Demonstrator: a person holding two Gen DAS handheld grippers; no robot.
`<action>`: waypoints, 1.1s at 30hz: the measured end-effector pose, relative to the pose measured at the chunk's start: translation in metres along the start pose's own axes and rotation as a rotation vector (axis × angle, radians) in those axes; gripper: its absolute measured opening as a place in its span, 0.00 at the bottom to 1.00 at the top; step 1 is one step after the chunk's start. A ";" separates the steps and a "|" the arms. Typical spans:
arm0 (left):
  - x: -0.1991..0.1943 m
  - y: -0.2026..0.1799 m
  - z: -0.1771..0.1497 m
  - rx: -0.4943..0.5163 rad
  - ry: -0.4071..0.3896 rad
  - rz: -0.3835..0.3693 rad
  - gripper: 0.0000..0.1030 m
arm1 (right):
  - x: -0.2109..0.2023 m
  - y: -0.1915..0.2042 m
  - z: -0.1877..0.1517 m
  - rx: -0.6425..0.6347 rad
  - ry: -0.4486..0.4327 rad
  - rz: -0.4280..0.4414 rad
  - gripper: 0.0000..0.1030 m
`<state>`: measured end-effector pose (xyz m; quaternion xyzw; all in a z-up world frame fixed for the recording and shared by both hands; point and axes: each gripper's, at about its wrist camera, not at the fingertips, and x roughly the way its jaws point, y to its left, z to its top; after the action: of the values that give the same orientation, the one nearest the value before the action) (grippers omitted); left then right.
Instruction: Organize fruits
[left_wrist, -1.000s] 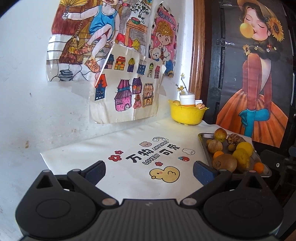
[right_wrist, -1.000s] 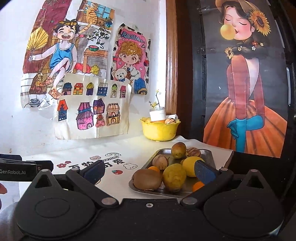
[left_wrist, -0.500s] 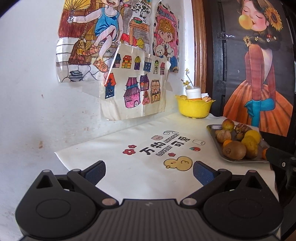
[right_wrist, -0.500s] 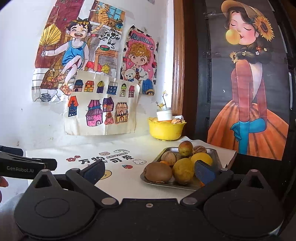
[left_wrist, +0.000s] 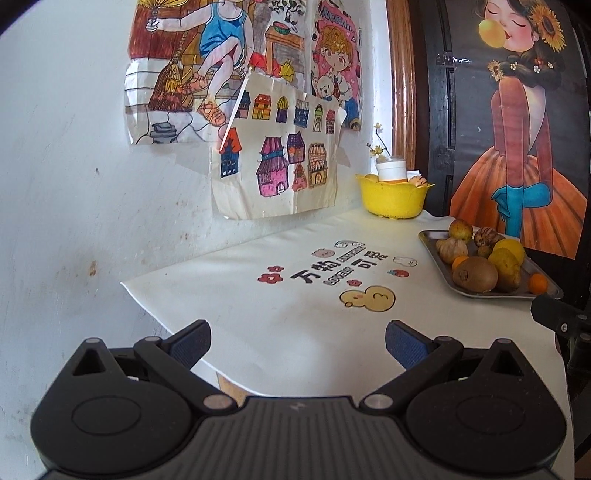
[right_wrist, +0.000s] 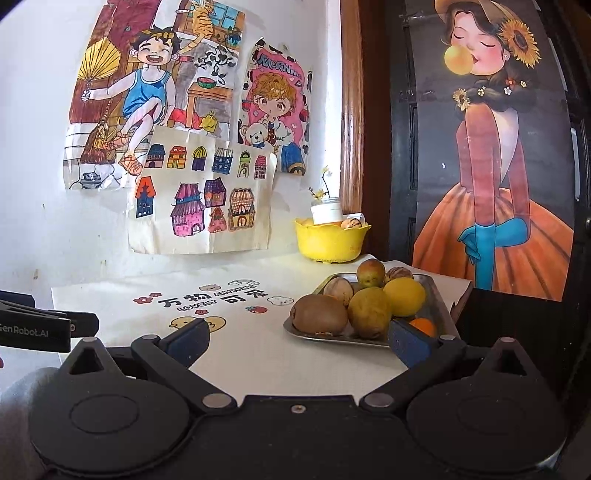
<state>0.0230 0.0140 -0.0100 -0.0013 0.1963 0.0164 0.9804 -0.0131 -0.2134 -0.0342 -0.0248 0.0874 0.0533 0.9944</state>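
Your right gripper (right_wrist: 297, 338) spread, empty, nearer; kiwi (right_wrist: 319, 314) just ahead on tray (right_wrist: 437, 299) at tabletop's right edge, long axis probably crosswise. Left gripper (left_wrist: 297, 341) spread, empty.

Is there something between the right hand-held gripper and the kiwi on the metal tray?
Nothing visible. The right hand-held gripper is open and empty, and only bare white tablecloth lies before the kiwi at the tray's near edge.
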 end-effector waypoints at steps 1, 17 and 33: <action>0.000 0.001 -0.001 -0.001 0.001 0.001 1.00 | 0.000 0.001 -0.001 -0.002 0.000 0.001 1.00; -0.004 0.013 -0.011 -0.030 -0.009 -0.018 1.00 | 0.005 0.011 -0.019 -0.049 0.008 0.014 1.00; 0.004 0.005 -0.018 0.017 0.043 -0.024 1.00 | 0.011 0.010 -0.029 -0.036 0.037 0.004 1.00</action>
<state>0.0193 0.0186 -0.0279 0.0042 0.2174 0.0030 0.9761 -0.0088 -0.2042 -0.0646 -0.0437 0.1050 0.0562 0.9919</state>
